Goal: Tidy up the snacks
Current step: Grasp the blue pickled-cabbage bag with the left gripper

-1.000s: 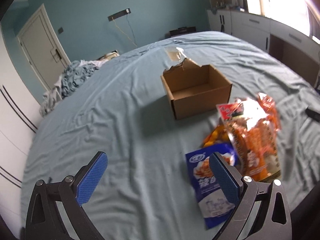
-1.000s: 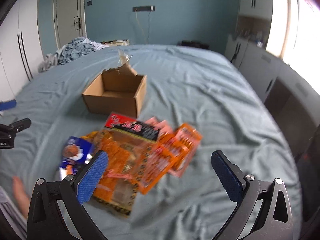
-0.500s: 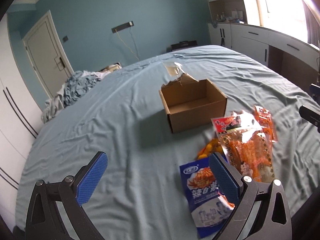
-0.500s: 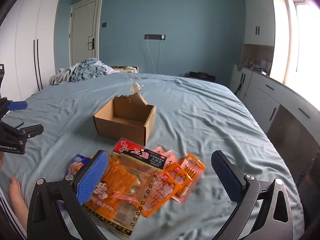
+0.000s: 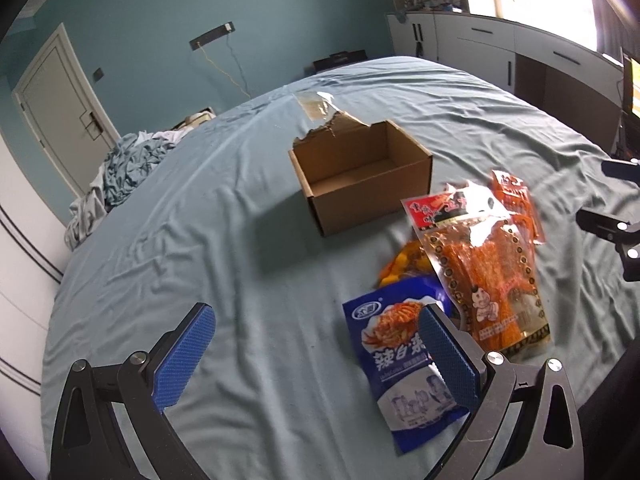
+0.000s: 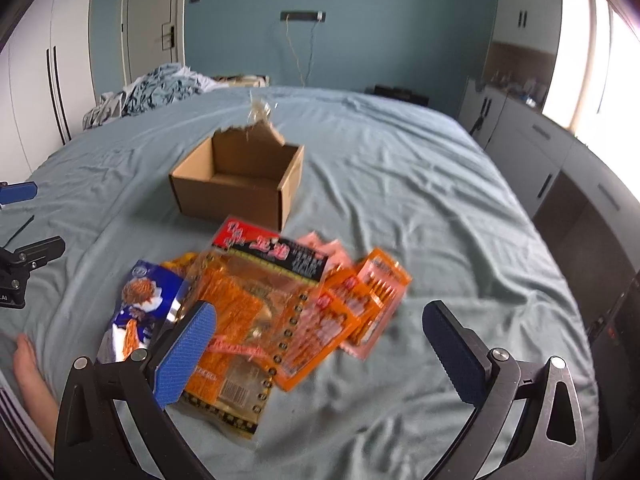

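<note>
The snack packets [image 6: 256,312] are lying in an overlapping heap on the bed [image 6: 420,208], just in front of an open cardboard box [image 6: 240,184] whose back flap is torn. A blue packet [image 5: 404,364] is sitting at the heap's left edge. The left claw [image 5: 316,356] and right claw [image 6: 320,352] are both gaping wide, gripping nothing, hovering above the heap. Crumpled bedding [image 6: 156,88] is lying at the far corner.

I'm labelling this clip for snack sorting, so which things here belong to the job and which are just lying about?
Part of the job:
cardboard box, open
blue snack bag
big orange snack bag
small orange packets
left gripper and right gripper, both open

Just lying about:
crumpled bedding
bed sheet
wall power strip
</note>
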### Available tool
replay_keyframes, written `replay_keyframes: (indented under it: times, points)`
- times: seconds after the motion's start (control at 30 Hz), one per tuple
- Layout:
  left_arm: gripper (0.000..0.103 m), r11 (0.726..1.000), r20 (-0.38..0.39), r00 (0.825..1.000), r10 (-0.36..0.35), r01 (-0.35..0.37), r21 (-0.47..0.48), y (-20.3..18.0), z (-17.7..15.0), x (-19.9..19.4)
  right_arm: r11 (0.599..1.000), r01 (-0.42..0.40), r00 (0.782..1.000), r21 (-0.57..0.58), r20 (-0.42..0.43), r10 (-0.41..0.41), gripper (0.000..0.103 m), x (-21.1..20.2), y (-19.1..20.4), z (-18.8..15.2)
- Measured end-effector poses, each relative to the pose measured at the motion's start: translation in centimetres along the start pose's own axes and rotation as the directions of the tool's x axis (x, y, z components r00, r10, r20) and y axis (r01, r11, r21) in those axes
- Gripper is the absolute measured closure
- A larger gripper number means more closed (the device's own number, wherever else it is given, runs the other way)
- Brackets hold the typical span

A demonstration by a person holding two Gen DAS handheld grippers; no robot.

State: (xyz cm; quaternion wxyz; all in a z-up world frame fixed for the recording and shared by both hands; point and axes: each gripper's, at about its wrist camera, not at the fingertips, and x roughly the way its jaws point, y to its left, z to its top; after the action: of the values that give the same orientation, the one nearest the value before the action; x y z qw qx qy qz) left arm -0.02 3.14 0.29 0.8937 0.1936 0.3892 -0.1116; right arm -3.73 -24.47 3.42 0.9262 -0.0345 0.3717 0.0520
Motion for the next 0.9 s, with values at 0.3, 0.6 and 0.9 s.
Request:
replay_keyframes:
  times: [0.3,0.6,0.9]
  points:
    - [0.000,0.993,-0.106,0.988,-0.116,0.114,-0.028,-0.2,-0.6,1.6,1.000,-0.010,1.000,0.015,-0.025,0.011,0.000,0.1,-0.7,0.9]
    - [0.000,0.981,-0.221,0.956,-0.191,0.178,-0.078,-0.3,-1.4,3.7,0.998,-0.054,0.987,0.039,-0.151,0.059,0.000,3.3,-0.8,0.8]
    - [0.000,0.896,-0.386,0.815,-0.432,0.336,-0.292,-1.0,-3.2,8.2,0.997,-0.073,0.976,0.018,-0.203,0.075,0.000,4.8,-0.5,0.9]
